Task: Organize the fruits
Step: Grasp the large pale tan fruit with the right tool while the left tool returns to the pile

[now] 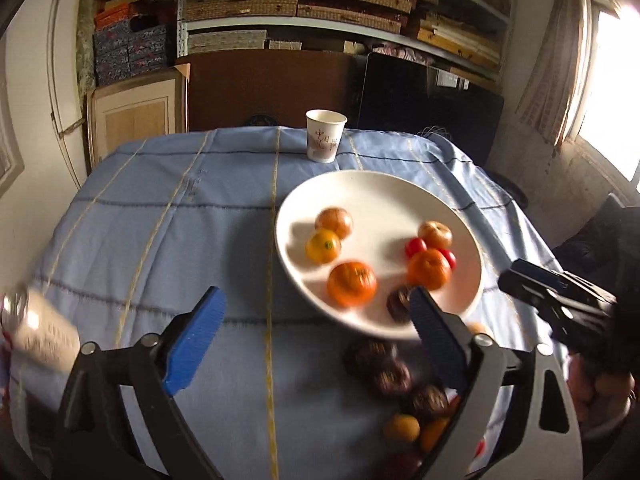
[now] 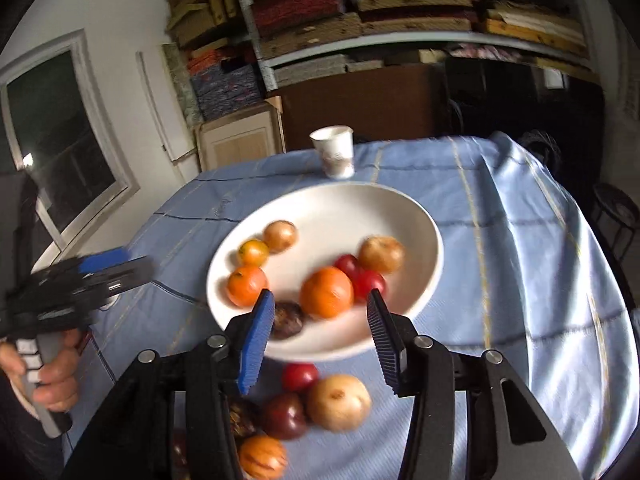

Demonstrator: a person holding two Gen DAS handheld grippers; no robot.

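Left wrist: left gripper [image 1: 316, 328] agape, empty

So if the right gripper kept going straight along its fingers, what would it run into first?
Most likely the large orange on the white plate: it sits centred between the open fingers of the right gripper, just past the plate's near rim. Depth is hard to judge; the rim itself could come first.

A white plate [image 2: 424, 240] on the table holds several small fruits: two oranges [image 2: 327, 297], red ones [image 2: 368, 283], tan ones [image 2: 381, 254] and a dark one [image 2: 287, 319]. Near the plate's near rim, more fruits [image 2: 338, 402] lie loose on the blue cloth.
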